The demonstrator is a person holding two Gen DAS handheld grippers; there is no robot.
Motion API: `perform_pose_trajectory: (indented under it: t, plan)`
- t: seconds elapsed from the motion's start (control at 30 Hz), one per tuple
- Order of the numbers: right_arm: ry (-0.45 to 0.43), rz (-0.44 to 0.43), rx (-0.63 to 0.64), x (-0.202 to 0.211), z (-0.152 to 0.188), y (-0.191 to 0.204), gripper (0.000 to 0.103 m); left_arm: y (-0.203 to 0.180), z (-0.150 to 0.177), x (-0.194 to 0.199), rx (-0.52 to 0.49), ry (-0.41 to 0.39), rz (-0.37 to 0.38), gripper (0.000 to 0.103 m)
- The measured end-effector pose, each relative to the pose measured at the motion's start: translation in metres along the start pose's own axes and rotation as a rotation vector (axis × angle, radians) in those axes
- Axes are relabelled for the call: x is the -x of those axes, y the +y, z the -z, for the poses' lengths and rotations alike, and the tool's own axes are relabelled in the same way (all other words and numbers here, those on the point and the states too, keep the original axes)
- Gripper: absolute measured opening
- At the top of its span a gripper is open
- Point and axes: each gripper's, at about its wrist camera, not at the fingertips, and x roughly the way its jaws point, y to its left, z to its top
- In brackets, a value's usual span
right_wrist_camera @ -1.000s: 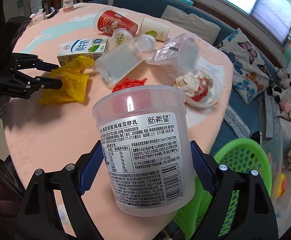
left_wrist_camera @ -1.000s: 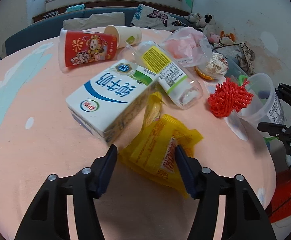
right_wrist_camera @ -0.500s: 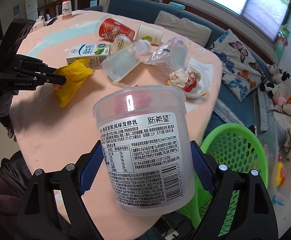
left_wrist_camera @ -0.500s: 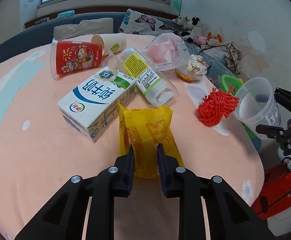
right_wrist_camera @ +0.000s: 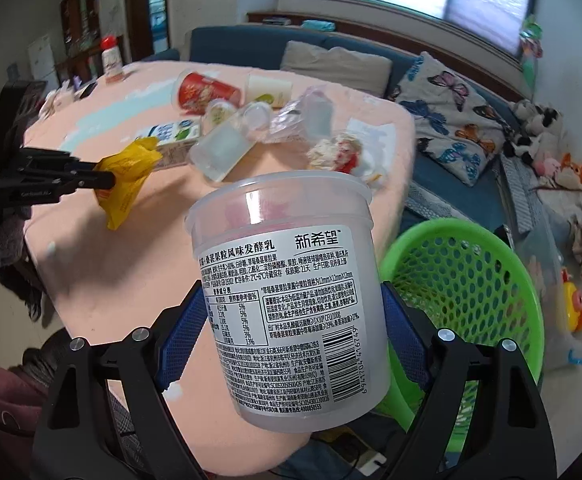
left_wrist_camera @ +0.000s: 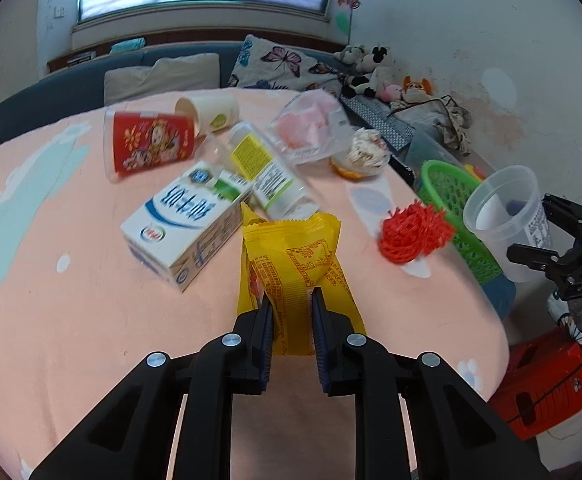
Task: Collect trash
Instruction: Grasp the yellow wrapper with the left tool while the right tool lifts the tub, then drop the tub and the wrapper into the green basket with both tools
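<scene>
Left gripper (left_wrist_camera: 291, 304), wide a second ago, is closing, pads pinching the yellow wrapper (left_wrist_camera: 295, 254), now lifted. Right gripper (right_wrist_camera: 293, 332) still clamps the yogurt tub (right_wrist_camera: 287, 292), now nearer the green basket (right_wrist_camera: 467, 276).

The left claw (left_wrist_camera: 291, 312) is closing, its pads pinching a yellow wrapper (left_wrist_camera: 295, 256) above the table (left_wrist_camera: 71, 320).

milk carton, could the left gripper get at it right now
Probably not yet. The left gripper is closing, already pinched on the yellow wrapper, so it has no free jaws. The milk carton itself lies uncovered on the table just beside it, with nothing between them.
</scene>
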Motion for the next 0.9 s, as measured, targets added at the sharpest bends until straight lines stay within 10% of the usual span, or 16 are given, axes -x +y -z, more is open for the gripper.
perform_pose_trajectory:
  t: [0.9]
  plan:
    - [0.026, 0.218, -0.446, -0.024, 0.079, -0.157, 0.084, -0.146, -0.087, -0.031, -0.214, -0.034, 0.176, 0.017]
